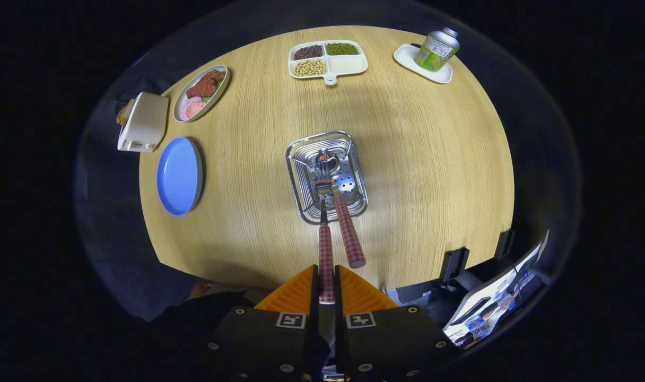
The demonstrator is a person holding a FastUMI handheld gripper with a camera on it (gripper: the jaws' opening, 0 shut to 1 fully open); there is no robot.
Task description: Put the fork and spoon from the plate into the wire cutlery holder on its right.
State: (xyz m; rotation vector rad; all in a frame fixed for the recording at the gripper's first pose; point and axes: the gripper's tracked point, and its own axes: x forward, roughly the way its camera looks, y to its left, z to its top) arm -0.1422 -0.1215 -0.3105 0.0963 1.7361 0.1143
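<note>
Tongs (326,284): pinching fork (325,249) by its checked handle; head inside wire holder (327,175) beyond, spoon (348,225) alongside.

Orange fingers (301,294) pinch a red-and-white checked fork handle (326,265); a matching checked spoon handle (349,233) lies just beside it. Beyond them, the silver wire holder (301,159); further off, a blue plate (179,175) on pale wood table (434,159).

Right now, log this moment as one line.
gripper shut on fork | fork head in wire holder | spoon already in | plate bare
</note>
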